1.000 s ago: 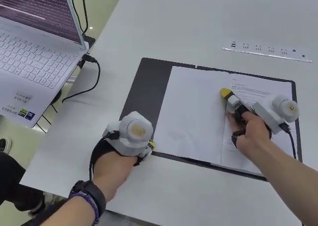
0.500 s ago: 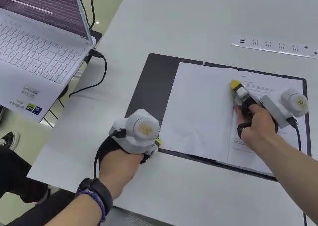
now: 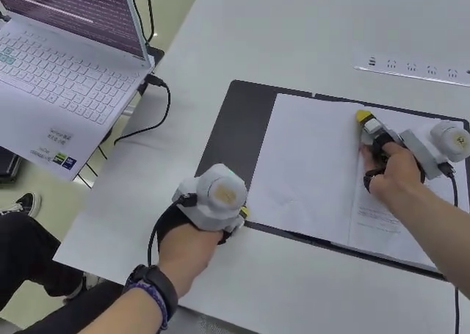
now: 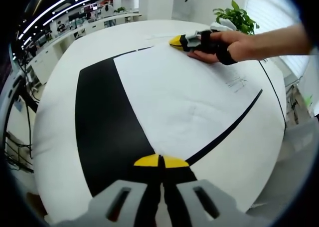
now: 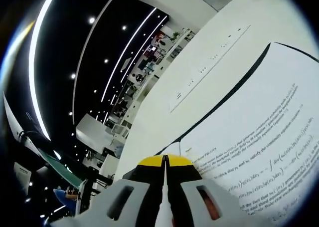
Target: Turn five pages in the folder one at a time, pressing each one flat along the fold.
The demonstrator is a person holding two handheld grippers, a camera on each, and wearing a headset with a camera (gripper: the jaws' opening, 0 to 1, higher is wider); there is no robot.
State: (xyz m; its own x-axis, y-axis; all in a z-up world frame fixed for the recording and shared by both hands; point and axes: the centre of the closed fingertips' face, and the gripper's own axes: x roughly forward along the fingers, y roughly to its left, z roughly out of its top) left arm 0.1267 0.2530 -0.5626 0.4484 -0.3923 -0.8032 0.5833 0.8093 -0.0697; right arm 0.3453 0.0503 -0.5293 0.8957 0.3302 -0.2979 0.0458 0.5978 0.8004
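At the upper left of the head view an open laptop (image 3: 66, 62) sits at the edge of the white worktop (image 3: 294, 26), with a dark cable (image 3: 143, 121) running from its side down the worktop's left border. Lower left of centre, the left hand (image 3: 183, 242) holds the left tongs (image 3: 241, 213). Their yellow tips are clenched together with nothing between them. In the left gripper view they rest at the near edge of the folder's black cover.

The folder (image 3: 235, 128) lies open in the middle of the frame. A strip of its black inside cover is bare on the left. Just right of that strip lies a blank white page (image 3: 308, 165), spread flat.

Right of centre, the right tongs (image 3: 363, 117) point toward the upper part of the fold, where the blank sheet meets the printed page (image 3: 385, 220). Their yellow tips are also clenched and hold nothing. In the right gripper view they are down on the printed sheet, close to its top edge. The right hand (image 3: 396, 174) lies over the page behind them.

At the upper right a white power strip (image 3: 411, 70) lies on the worktop, well apart from the folder.
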